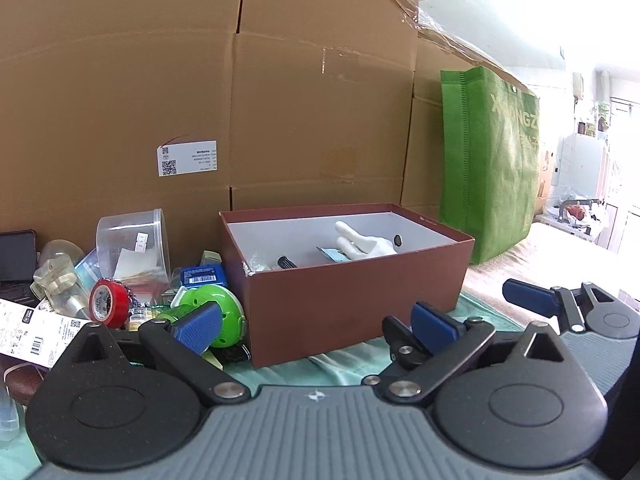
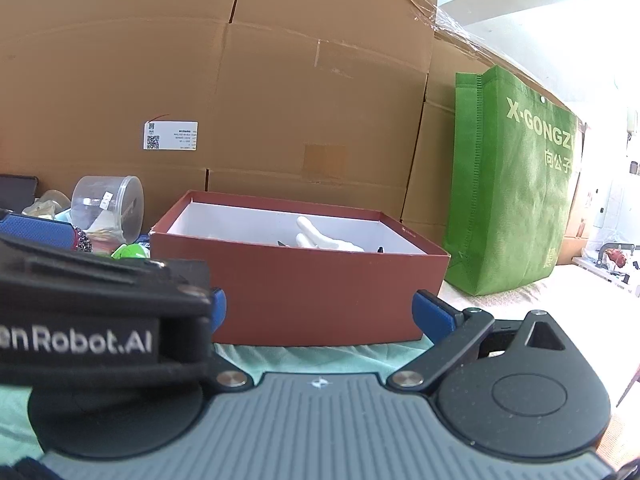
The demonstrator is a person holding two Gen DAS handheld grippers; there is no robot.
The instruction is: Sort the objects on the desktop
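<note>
Blue pads frame the nearest ground in both wrist views: the left gripper point(image 1: 316, 324) hangs low over the mint-green cloth point(image 1: 320, 364) on the bench with its jaws wide apart and nothing between them, and the right gripper point(image 2: 316, 312) sits just beside it, jaws likewise spread and empty, its left finger partly hidden behind the other tool's black body. Just beyond the pads stands a brown box point(image 1: 352, 300), open-topped and white inside, holding a white hand-shaped model point(image 1: 362, 242), a short black cylinder point(image 1: 286, 262) and a small blue-edged packet point(image 1: 332, 254). Against the box's left wall, toward the bench's left edge, lies the unsorted heap: a green plastic toy point(image 1: 224, 312) touching the box corner, a red tape roll point(image 1: 108, 302), a blue carton with a barcode point(image 1: 202, 276), a printed paper slip point(image 1: 36, 330), a clear bulb-like bottle point(image 1: 58, 276), and behind them a clear plastic tub point(image 1: 132, 244) tipped on its side. Right of the box, farther back, a green fabric bag point(image 2: 508, 184) stands upright. Stacked cardboard cartons point(image 1: 240, 100) bearing a white shipping label point(image 1: 187, 158) close off the bench's far edge
</note>
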